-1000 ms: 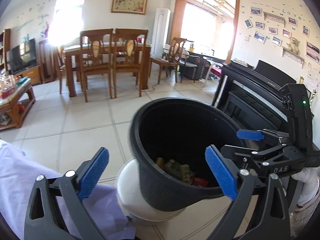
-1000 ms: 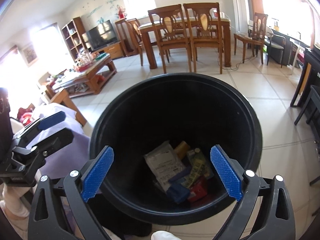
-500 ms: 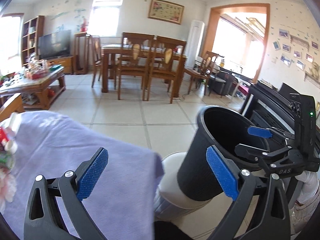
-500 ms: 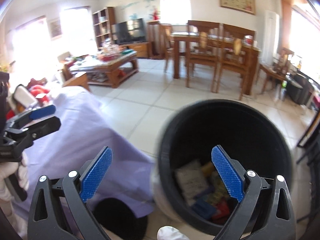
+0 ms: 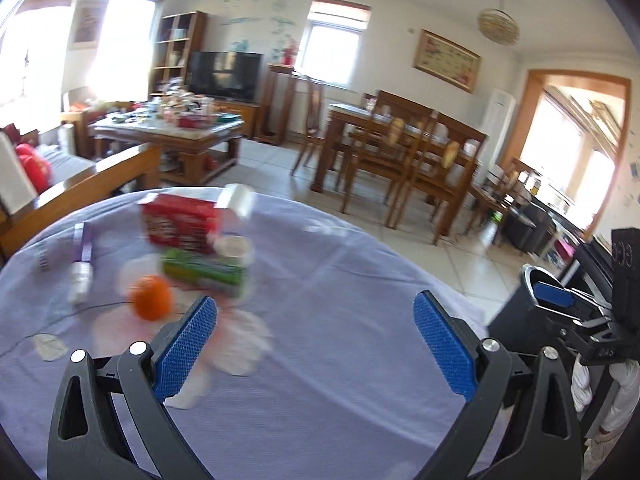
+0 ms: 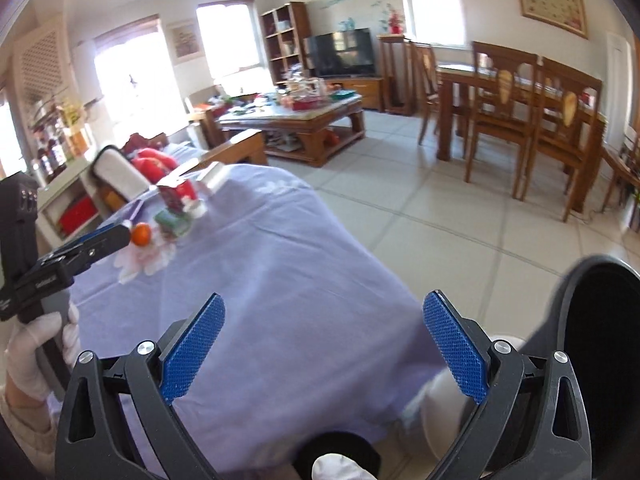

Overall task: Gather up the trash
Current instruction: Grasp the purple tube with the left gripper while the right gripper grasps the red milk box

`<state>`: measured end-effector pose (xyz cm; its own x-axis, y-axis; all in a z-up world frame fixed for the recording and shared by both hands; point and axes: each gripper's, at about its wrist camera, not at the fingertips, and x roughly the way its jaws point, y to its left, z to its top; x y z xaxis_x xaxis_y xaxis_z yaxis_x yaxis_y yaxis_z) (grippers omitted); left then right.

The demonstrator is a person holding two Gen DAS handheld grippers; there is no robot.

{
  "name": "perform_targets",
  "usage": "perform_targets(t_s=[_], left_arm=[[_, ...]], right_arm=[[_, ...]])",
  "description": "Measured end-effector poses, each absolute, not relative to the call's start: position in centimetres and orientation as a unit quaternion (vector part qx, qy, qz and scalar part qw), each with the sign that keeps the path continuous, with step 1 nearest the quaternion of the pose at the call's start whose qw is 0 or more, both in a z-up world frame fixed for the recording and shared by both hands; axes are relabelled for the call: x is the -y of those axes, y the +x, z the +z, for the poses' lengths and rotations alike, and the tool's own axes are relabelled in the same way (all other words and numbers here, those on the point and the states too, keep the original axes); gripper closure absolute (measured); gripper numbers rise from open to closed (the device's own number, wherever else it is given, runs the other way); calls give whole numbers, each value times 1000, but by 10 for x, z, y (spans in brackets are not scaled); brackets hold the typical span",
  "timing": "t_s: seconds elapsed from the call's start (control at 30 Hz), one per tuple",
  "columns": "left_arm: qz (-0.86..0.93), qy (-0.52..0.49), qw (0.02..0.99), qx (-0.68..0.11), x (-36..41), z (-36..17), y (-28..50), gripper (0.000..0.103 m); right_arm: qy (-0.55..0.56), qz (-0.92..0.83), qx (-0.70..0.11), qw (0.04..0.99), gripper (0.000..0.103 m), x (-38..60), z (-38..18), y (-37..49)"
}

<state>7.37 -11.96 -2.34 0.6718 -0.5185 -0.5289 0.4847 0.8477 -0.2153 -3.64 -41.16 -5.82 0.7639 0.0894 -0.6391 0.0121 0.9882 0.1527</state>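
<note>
A round table under a lilac cloth (image 5: 340, 320) fills the left wrist view. On it lie a red carton (image 5: 180, 224), a green carton (image 5: 204, 270), a small white cup (image 5: 234, 246), an orange (image 5: 152, 298) and crumpled white tissue (image 5: 240, 344). My left gripper (image 5: 316, 344) hangs open above the cloth, just right of the tissue, holding nothing. The black trash bin (image 6: 600, 352) stands on the floor at the table's right edge. My right gripper (image 6: 324, 348) is open and empty over the cloth's near edge. The same cartons (image 6: 176, 208) show far left in the right wrist view.
A small purple-and-white tube (image 5: 80, 272) lies left of the orange. Beyond the table are a wooden coffee table (image 5: 168, 136), a dining table with chairs (image 5: 400, 152), a TV (image 5: 224, 74) and tiled floor (image 6: 440, 216). A gloved hand (image 6: 36, 352) holds the left gripper.
Both views have swung left, away from the bin and onto the table. The bin has slid to the right edge; the cartons, orange and tissue have come into view. Both grippers stayed open.
</note>
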Motion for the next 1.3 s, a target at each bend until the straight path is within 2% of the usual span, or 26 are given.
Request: perform_targets(t_s=[0.3, 0.5, 0.73, 0.77, 0.87, 0.97, 1.07, 1.17, 1.23, 1.3], left_arm=[[-153, -75, 923, -346, 17, -32, 145, 5], [-126, -63, 903, -406, -1, -51, 188, 5], [-112, -50, 897, -424, -7, -66, 207, 7], [-113, -50, 898, -423, -8, -68, 208, 7], [-115, -53, 893, -432, -10, -76, 209, 18], [-118, -51, 895, -428, -12, -74, 206, 19], [-118, -65, 895, -425, -20, -71, 204, 29], [-115, -79, 895, -423, -27, -70, 204, 53], [-120, -95, 893, -422, -34, -70, 205, 58], [-122, -105, 892, -422, -39, -70, 204, 63]], right_arm=[[15, 116, -345, 931, 5, 311, -43, 53], [-55, 166, -336, 926, 5, 252, -41, 118], [-103, 209, -339, 912, 5, 206, -52, 191], [-106, 212, -339, 910, 8, 202, -55, 201], [-117, 228, -353, 900, 19, 189, -66, 226], [-123, 239, -368, 890, 19, 182, -78, 246], [-133, 249, -382, 880, 22, 174, -90, 259], [-135, 260, -399, 869, 36, 166, -99, 268], [-133, 264, -406, 865, 44, 163, -105, 270], [-128, 269, -413, 861, 63, 161, -109, 272]])
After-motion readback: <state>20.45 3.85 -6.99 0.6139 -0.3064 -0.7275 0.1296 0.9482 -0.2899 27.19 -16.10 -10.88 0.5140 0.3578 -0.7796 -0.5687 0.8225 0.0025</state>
